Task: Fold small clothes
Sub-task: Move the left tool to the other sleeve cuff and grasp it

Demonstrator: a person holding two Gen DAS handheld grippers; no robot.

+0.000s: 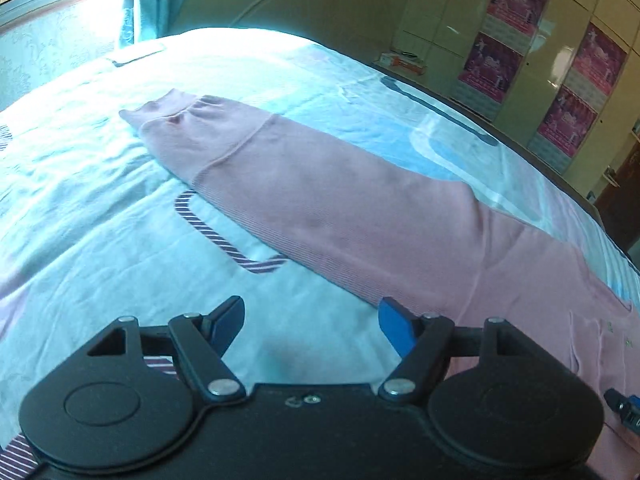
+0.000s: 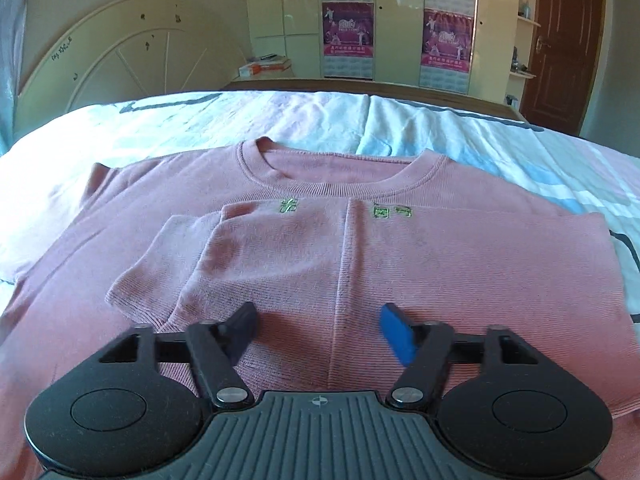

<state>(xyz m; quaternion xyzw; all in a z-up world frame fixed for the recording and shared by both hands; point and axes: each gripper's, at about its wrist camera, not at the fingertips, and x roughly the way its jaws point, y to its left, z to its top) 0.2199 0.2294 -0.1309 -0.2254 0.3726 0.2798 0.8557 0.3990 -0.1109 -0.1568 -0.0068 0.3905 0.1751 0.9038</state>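
A: We start with the bed (image 1: 120,208), the biggest thing we see. Its pale blue and white cover fills most of the left wrist view, with a striped purple patch printed on it.

B: Behind it, in the right wrist view, we make out a cream headboard (image 2: 132,52) with a fan-shaped arch, and a tall wardrobe (image 2: 396,20) whose doors carry pink posters. A brown door (image 2: 560,40) stands at the far right.

A: Then the pink sweater (image 2: 360,264) lies flat on the bed cover, front up, its round collar towards the headboard and small green embroidery just below the collar.

B: We see one sleeve (image 2: 168,264) folded in across the chest, its cuff end lying near the middle seam. In the left wrist view we follow the other sleeve (image 1: 320,200), stretched straight out across the cover, its ribbed cuff at the far end.

A: Our right gripper (image 2: 318,330) hangs over the lower chest of the sweater with its jaws spread wide. Nothing sits between them; the cloth lies beneath, not pinched.

B: Our left gripper (image 1: 312,326) is spread too, over bare cover just beside the outstretched sleeve's near edge. We hold nothing there either.

A: Its right blue fingertip (image 1: 394,320) looks close to the sleeve's edge; whether it touches, we cannot tell.
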